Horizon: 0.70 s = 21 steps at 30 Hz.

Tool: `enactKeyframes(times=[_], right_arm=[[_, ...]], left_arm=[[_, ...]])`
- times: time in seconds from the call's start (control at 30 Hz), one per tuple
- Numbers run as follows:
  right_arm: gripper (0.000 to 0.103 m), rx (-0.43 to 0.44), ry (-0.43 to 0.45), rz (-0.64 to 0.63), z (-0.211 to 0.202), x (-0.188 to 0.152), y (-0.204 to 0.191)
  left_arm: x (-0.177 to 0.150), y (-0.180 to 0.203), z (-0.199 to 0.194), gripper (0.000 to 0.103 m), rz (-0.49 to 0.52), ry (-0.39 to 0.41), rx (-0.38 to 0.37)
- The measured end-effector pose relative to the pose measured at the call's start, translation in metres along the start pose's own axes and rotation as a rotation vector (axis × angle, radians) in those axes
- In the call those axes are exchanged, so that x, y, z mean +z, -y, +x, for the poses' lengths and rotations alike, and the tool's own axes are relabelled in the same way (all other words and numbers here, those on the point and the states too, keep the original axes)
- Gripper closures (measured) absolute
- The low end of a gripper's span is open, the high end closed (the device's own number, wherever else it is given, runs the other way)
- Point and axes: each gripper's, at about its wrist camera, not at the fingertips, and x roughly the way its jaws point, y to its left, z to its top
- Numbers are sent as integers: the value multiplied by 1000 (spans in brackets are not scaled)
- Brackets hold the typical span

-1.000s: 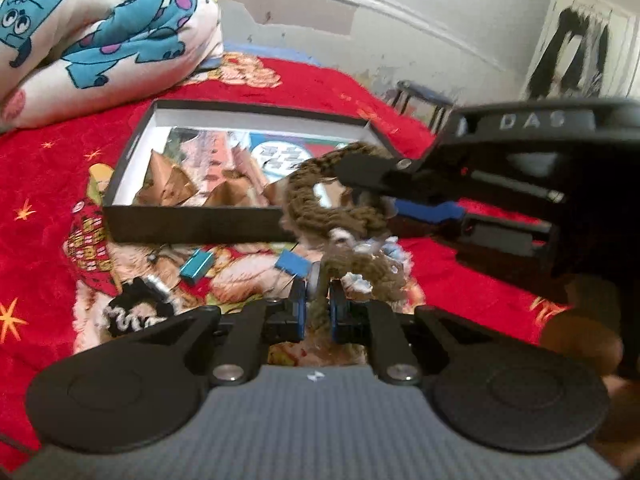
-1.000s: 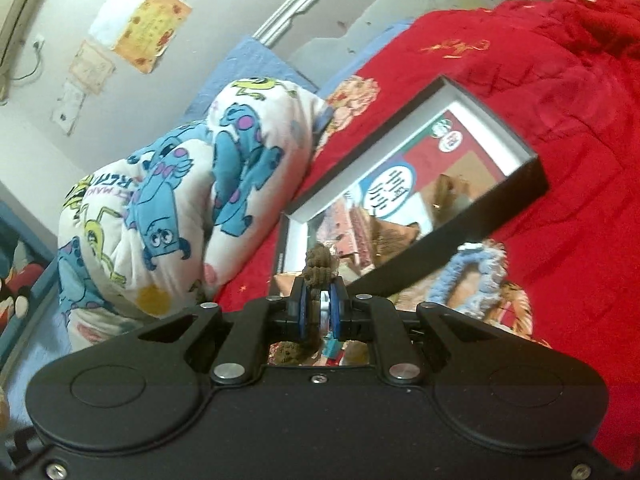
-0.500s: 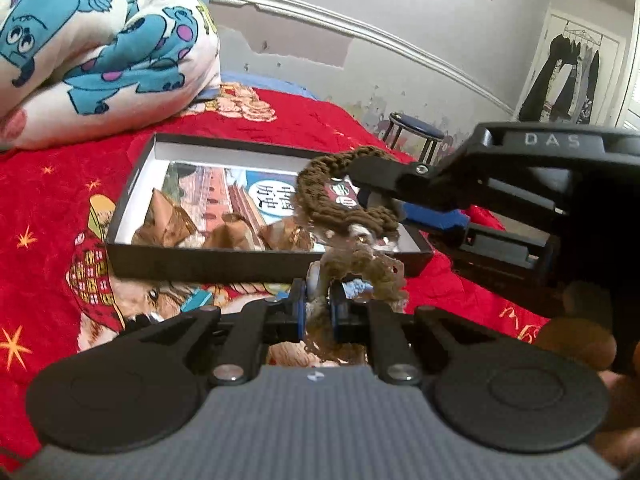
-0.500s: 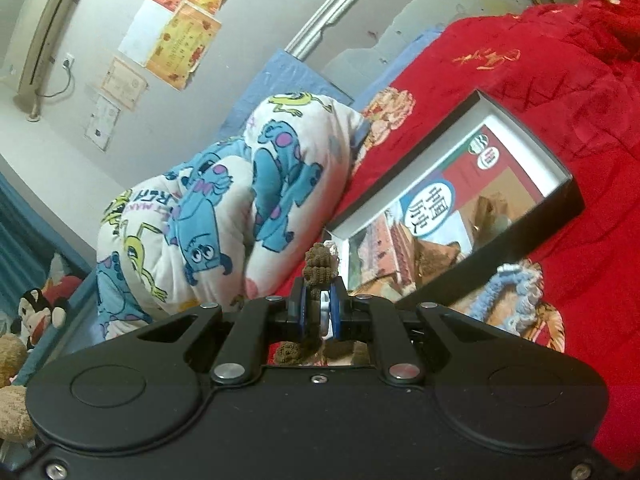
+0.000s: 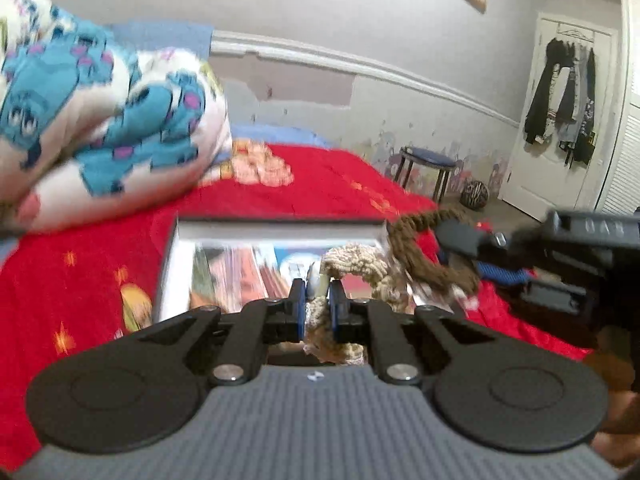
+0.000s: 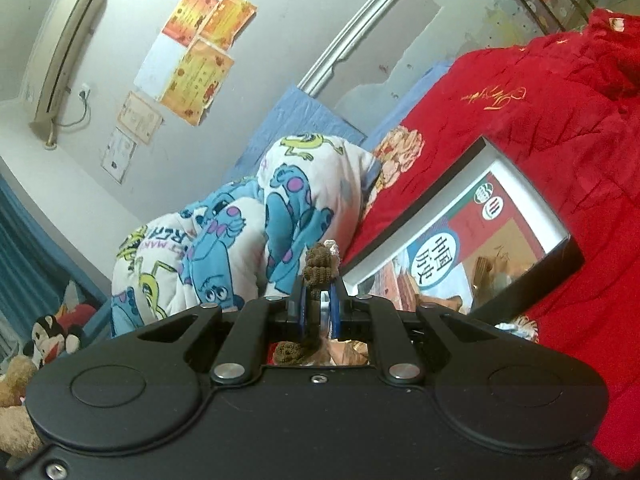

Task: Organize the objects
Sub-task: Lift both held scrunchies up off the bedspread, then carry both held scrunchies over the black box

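My left gripper (image 5: 318, 294) is shut on a tan crocheted hair tie (image 5: 352, 266), held up above the near edge of a black box (image 5: 280, 222) with a white inside and a printed sheet on its floor. Right of it, my right gripper (image 5: 476, 256) holds a dark brown crocheted hair tie (image 5: 420, 256). The two ties touch, and I cannot tell whether they are tangled. In the right wrist view the right gripper (image 6: 320, 300) is shut on the brown tie (image 6: 320, 264), and the box (image 6: 520, 196) lies to the right on the bed.
A red bedspread (image 5: 80, 260) covers the bed. A folded quilt with blue monsters (image 5: 100, 120) (image 6: 240, 232) lies behind the box to the left. Brown folded papers (image 6: 488, 268) sit in the box. A stool (image 5: 424, 160) stands past the bed; plush toys (image 6: 48, 332) sit far left.
Both grippers have risen with their hair ties and the views have tilted up. The box sits lower in the left view, and the small items in front of it have dropped out of sight.
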Motion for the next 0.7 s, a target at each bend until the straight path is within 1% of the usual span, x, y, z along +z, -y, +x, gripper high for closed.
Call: enactKeyframes(times=[0.07,0.13,0.27,0.3,0.37,0.43,0.53,0.7], right_arm=[[91,5,12,-6,-2,2,-1],[91,17,22,-14,-2,3,-3],[91,34,75,-37,-7,2,-7],[91,44,88,-49,-9,1,-9],[91,57,113,-73,-11,1,-12],[91,63,116,-95,-11,2,-14],[91,54,107,-101,-6,1,-11],[91,15,81,-103,9,-2,-4]], left_arm=[[11,0,1,89,39,34,8],[22,-2,3,89,57,68,15],[34,-8,10,89,3,108,28],[34,-10,13,89,-13,111,24],[33,-11,16,89,-14,110,26],[30,-14,20,89,-16,105,22],[27,-19,24,89,-32,94,20],[27,-25,35,89,-39,94,38]])
